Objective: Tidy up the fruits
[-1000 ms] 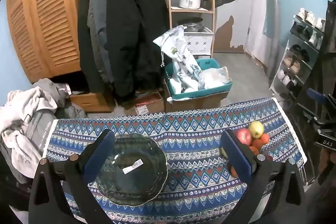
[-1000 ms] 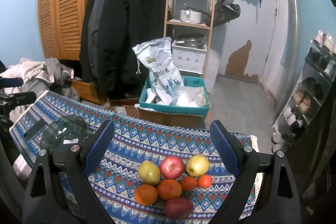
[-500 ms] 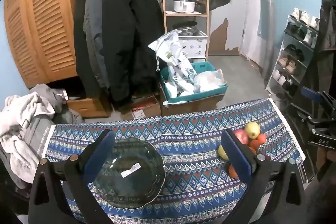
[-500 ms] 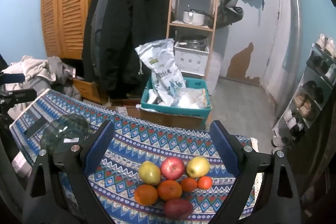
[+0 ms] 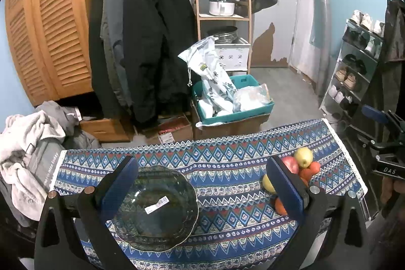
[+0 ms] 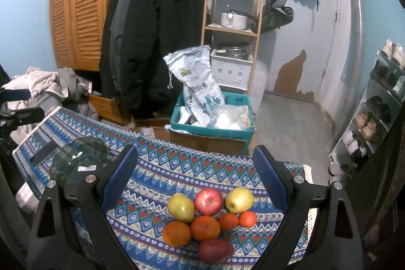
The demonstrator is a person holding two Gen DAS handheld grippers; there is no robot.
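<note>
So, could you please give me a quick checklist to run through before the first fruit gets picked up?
1. Right tongs open and holding nothing: ok.
2. Left tongs open and holding nothing: ok.
3. Glass bowl upright with no fruit in it, only a sticker: ok.
4. Fruit pile between the right tongs' fingers: ok.
5. Red apple free to grasp: not ok, it touches both neighbours.
6. Patterned cloth flat between the pile and bowl: ok.
</note>
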